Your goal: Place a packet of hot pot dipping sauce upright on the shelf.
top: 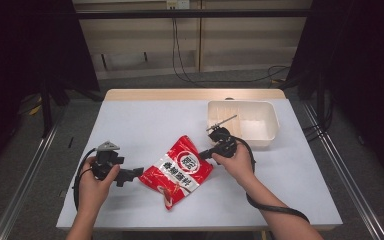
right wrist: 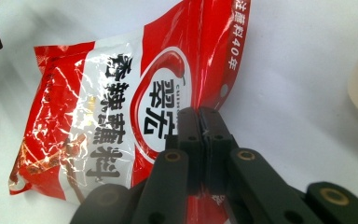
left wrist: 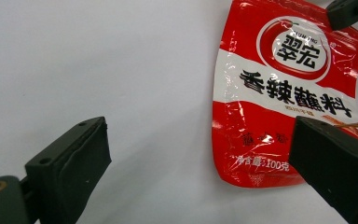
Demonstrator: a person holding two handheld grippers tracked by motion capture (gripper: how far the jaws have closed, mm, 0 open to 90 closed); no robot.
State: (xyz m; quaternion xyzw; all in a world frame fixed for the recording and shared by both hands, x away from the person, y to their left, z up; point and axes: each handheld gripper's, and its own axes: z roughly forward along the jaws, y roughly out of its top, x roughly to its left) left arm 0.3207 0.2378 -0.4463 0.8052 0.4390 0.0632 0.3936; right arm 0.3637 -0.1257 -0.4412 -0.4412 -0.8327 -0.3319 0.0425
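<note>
The right gripper [right wrist: 199, 122] is pinching the red packet's [top: 182, 169] top edge firmly, while the spread left gripper [left wrist: 200, 161] should be closing squarely on the bottom edge.

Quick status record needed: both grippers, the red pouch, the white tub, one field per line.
left gripper: jaws open, beside the red pouch's lower edge, not gripping it
right gripper: jaws shut on the red pouch's top edge
red pouch: on the table near the middle, crinkled, printed side up
white tub: on the table's far right, beyond the right gripper, apart from the pouch
table: pale top
</note>
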